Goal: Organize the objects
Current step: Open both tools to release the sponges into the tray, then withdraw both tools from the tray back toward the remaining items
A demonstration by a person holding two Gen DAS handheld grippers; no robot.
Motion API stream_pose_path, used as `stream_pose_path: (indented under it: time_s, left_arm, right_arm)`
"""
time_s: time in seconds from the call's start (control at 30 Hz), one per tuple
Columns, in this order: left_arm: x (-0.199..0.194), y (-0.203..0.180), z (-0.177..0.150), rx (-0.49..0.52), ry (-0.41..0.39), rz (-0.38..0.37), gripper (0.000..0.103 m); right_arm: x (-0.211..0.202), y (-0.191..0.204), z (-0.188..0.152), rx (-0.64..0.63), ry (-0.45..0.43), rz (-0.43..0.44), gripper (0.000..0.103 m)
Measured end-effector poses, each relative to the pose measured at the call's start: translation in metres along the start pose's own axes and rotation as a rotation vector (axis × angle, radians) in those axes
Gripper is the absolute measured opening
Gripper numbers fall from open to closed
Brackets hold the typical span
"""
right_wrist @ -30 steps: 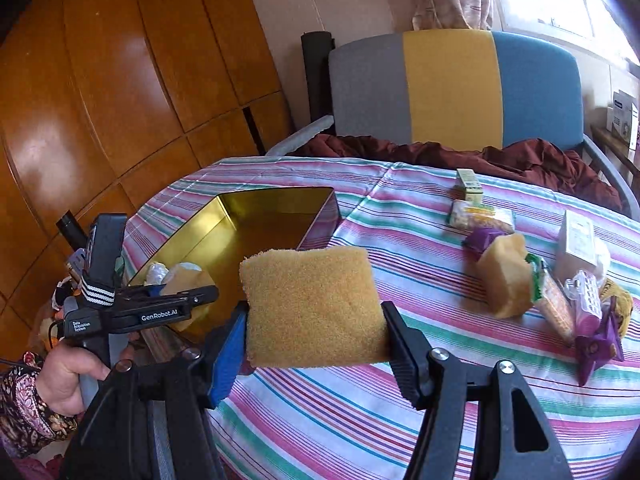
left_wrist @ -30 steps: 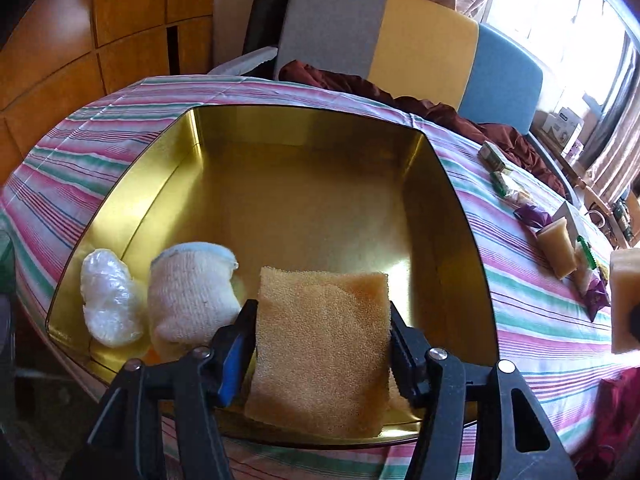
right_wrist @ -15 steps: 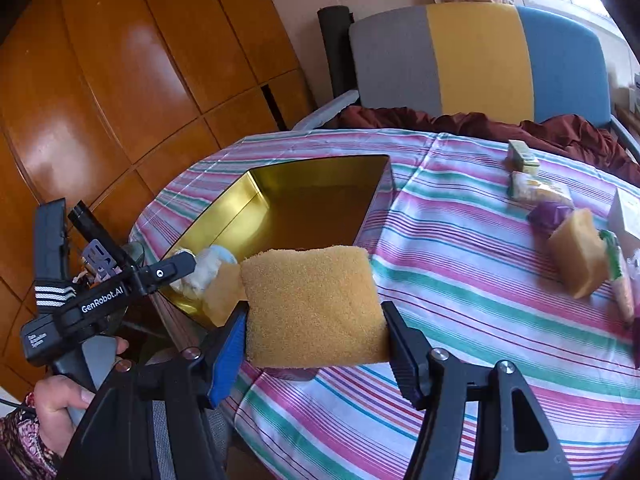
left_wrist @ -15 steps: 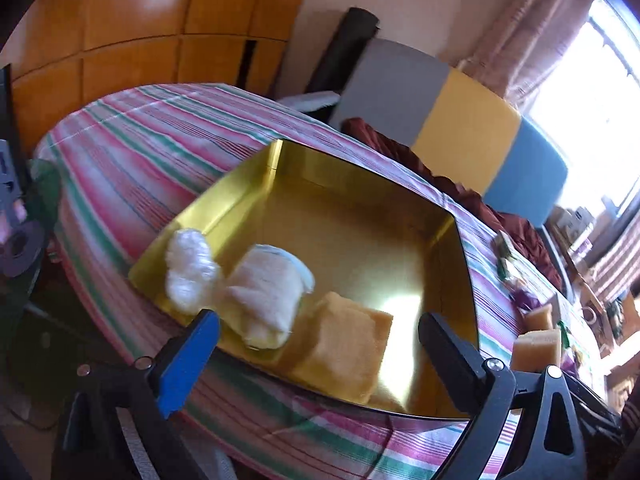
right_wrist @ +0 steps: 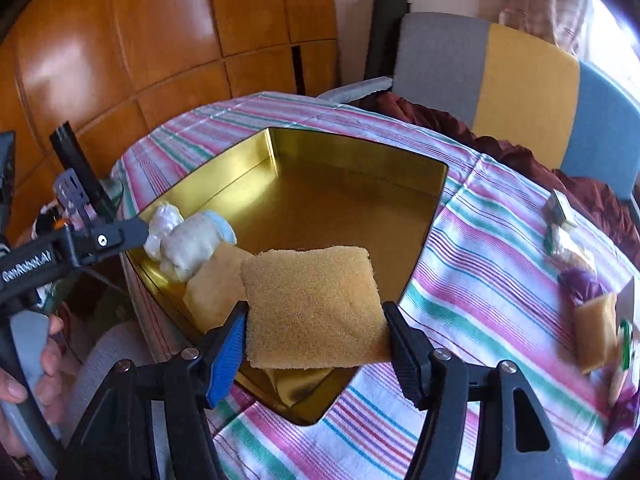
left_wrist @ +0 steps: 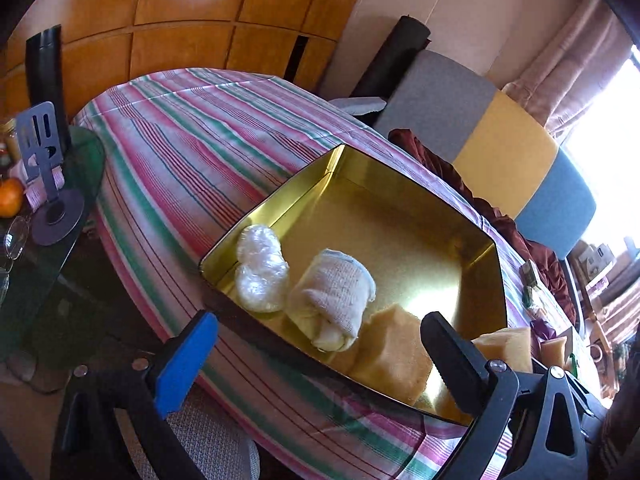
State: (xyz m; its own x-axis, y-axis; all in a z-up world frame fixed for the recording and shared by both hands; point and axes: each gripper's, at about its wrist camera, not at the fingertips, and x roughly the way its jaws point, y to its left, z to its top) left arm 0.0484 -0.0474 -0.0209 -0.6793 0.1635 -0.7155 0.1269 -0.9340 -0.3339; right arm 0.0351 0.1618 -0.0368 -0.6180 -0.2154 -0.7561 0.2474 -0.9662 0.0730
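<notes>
The gold metal tray [right_wrist: 256, 160] sits on the striped tablecloth [right_wrist: 480, 240] that covers the counter, near its edge. Three things lie along the tray's near side: a clear plastic-wrapped bundle [left_wrist: 260, 276] by the corner, a rolled white cloth [left_wrist: 336, 296] touching it, and a yellow sponge [left_wrist: 394, 352] leaning against the roll on the other side.

The left gripper [left_wrist: 316, 356] hangs off the counter's edge with its fingers spread as wide as they go and nothing between them; the blue-padded finger [left_wrist: 184, 364] shows over the floor side, and the black one shows in front of the tray's near rim. In the right wrist view the person's hand [right_wrist: 36, 364] grips that tool's handle at the left border.

The right gripper [right_wrist: 316, 344] holds a second sponge [right_wrist: 312, 308], flat and tan, over the near part of the tray. Its fingers press on the sponge's two sides, and they are just beginning to ease apart, with the sponge held between them and not resting on the tray floor.

Further along the cloth, on the window side, lies a scatter of small items: another sponge block [right_wrist: 596, 328], a purple wrapper [right_wrist: 580, 284], and a few little packets too blurred to name. Behind the counter is a chair [right_wrist: 520, 68] with a back of grey, yellow and blue panels and a dark red cloth [right_wrist: 500, 152] bunched on its seat. Wood-panelled cupboards [right_wrist: 120, 40] fill the wall beyond.
</notes>
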Motion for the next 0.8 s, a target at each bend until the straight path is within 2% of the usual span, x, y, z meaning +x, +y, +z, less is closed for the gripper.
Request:
stream_pose_path:
  time_s: [0.1,0.2,0.27,0.57,0.8]
  left_arm:
    - [0.0,0.003,-0.001,-0.009,0.004,-0.001,0.102]
    - [0.002,0.003,-0.001,-0.012,0.012,0.002,0.102]
    - [0.002,0.004,-0.001,-0.015,0.017,0.002,0.102]
    - [0.004,-0.001,-0.004,-0.02,0.034,-0.01,0.102]
    - [0.003,-0.023,-0.012,0.034,0.049,-0.041,0.102]
  right_arm:
    - [0.009,0.006,0.001,-0.046,0.034,-0.006,0.067]
    - [0.013,0.011,-0.001,-0.082,0.04,-0.018,0.073]
    - [0.011,0.011,-0.002,-0.078,0.025,-0.009,0.087]
    - [-0.017,-0.007,-0.003,0.039,-0.084,0.008,0.088]
    - [-0.034,-0.027,-0.007,0.135,-0.091,-0.015,0.088]
